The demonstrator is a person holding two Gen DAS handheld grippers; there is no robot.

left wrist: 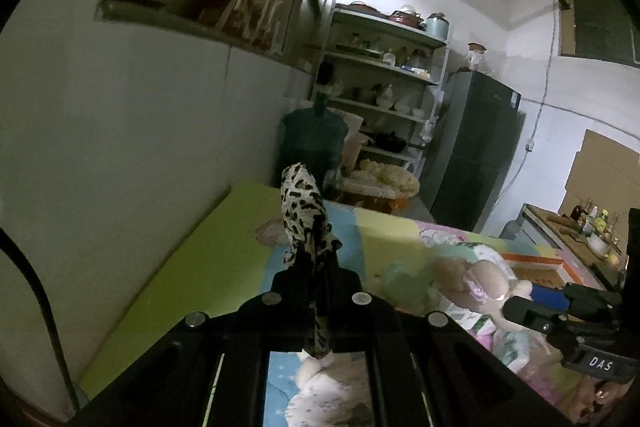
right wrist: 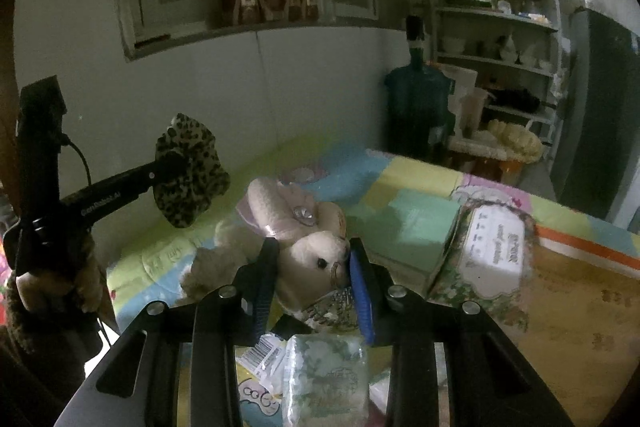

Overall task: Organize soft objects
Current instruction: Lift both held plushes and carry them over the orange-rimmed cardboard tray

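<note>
My left gripper (left wrist: 316,259) is shut on a leopard-print cloth (left wrist: 302,211) and holds it up above the table; the cloth also shows in the right wrist view (right wrist: 188,171), at the left. A cream plush toy (right wrist: 312,251) with a pink bow lies on the colourful mat (right wrist: 400,179). My right gripper (right wrist: 314,267) has its jaws on either side of the toy's head, the blue pad touching the snout. The toy shows in the left wrist view (left wrist: 480,283) with the right gripper (left wrist: 532,303) at it.
A tissue box (right wrist: 488,255) stands right of the toy and a tissue pack (right wrist: 324,375) lies under my right gripper. A large water bottle (right wrist: 416,107), shelves (right wrist: 496,19) and a fridge (left wrist: 476,155) stand behind the table. The wall runs along the left.
</note>
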